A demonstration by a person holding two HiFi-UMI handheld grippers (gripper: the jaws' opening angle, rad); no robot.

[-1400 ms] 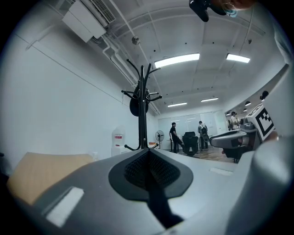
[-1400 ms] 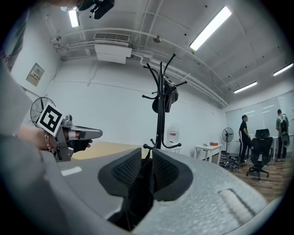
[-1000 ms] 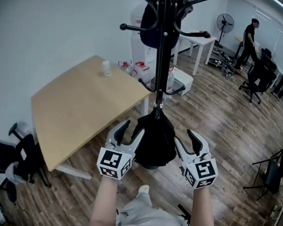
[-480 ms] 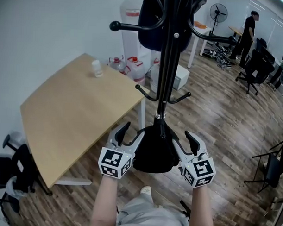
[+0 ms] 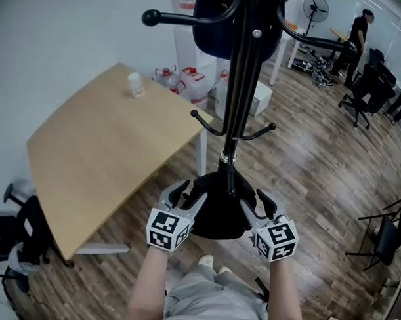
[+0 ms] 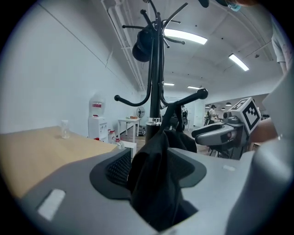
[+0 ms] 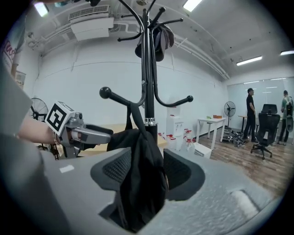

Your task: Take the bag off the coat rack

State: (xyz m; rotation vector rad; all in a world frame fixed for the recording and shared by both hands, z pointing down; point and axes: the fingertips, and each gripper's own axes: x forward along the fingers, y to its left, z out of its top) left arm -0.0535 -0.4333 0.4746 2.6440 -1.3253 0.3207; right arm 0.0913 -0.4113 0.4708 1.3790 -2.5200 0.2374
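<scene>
Black fabric bag [image 5: 218, 209] hung low against the pole of the black metal coat rack [image 5: 240, 92]. The left hand-held gripper [image 5: 189, 194] was closing its jaws around the cloth; the right hand-held gripper [image 5: 254, 200] stood released astride it. Both likely needed a firm pinch before lifting the bag clear.

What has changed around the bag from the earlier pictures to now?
The left gripper and right gripper moved inward onto the black bag; its fabric now lies between each one's open jaws, the left's closing. The bag still hangs on the coat rack; the table stayed.
</scene>
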